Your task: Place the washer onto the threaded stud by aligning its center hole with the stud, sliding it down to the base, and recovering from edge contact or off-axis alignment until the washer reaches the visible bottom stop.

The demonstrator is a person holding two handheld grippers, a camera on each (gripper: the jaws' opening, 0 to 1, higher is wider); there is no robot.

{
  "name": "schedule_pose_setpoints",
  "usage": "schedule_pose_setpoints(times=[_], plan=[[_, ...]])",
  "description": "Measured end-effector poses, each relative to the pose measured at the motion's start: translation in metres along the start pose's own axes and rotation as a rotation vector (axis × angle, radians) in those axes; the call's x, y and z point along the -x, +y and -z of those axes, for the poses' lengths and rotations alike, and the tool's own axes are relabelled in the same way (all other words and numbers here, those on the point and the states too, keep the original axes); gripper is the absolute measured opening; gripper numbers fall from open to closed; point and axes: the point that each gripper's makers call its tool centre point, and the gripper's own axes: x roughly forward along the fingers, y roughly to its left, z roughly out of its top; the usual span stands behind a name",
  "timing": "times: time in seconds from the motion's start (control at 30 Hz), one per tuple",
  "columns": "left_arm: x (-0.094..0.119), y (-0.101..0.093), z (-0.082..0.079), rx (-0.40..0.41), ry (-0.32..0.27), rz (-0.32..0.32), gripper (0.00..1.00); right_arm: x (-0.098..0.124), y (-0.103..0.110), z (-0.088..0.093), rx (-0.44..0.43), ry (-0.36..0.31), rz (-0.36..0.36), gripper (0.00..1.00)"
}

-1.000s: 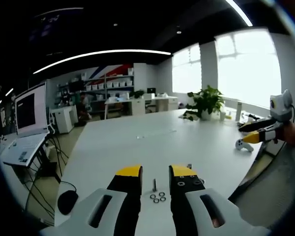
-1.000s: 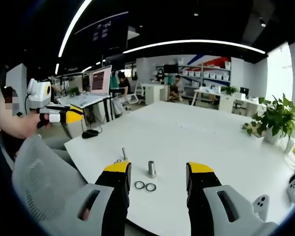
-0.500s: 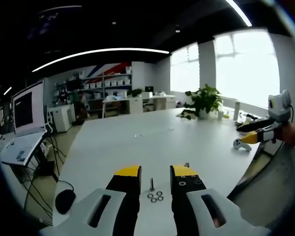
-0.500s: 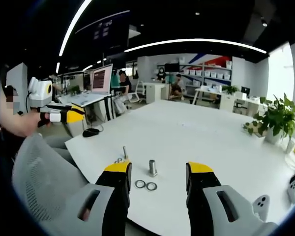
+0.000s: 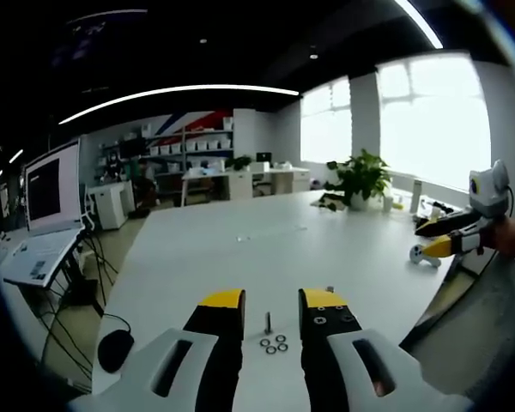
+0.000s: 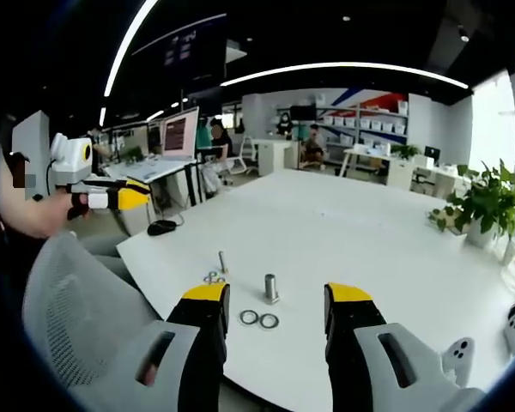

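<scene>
On the white table [image 5: 266, 249] a thin threaded stud [image 5: 268, 323] stands upright, with several small washers [image 5: 274, 344] lying at its foot. My left gripper [image 5: 270, 311] is open, its yellow-tipped jaws to either side of the stud and washers. In the right gripper view a thicker short stud [image 6: 271, 288] stands upright with two washers [image 6: 258, 319] lying flat in front of it. My right gripper [image 6: 277, 300] is open around them, holding nothing. The thin stud [image 6: 222, 261] and its washers [image 6: 214, 277] lie further left. The left gripper [image 6: 112, 196] shows at the left there, the right gripper [image 5: 451, 240] at the right of the left gripper view.
A grey mesh chair back [image 6: 77, 318] sits at the table's near edge. A white game controller [image 5: 425, 252] and a potted plant [image 5: 358, 178] are on the far side. A black mouse [image 6: 160, 227] lies near the left corner; desks with monitors [image 5: 47, 193] stand beyond.
Both views have shifted slightly with the hands. The studs and washers stay where they were, and both grippers stay open.
</scene>
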Motion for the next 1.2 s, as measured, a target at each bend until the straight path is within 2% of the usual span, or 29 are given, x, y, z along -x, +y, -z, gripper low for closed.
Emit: schedule_pose_setpoints(times=[0.17,0.43,0.57,0.87,1.03,1.2], plan=[[-0.002,0.002,0.006,0.000,0.028,-0.012,0.28,0.000,0.003,0.003,0.018,0.015,-0.007,0.46],[-0.004,-0.002,0.011,-0.024,0.057,-0.003,0.26,-0.003,0.009,0.006,0.008,0.031,-0.044,0.46],[-0.006,0.002,0.015,-0.030,0.079,-0.013,0.28,-0.002,0.010,0.004,0.004,0.018,-0.055,0.46],[-0.004,0.003,0.013,-0.041,0.069,-0.026,0.27,-0.003,0.018,0.003,0.004,0.020,-0.092,0.45],[-0.004,0.003,0.016,-0.047,0.081,-0.030,0.27,-0.004,0.022,0.008,0.018,0.039,-0.105,0.44],[-0.006,0.001,0.019,-0.056,0.103,-0.023,0.27,-0.004,0.021,0.006,0.006,0.030,-0.108,0.44]])
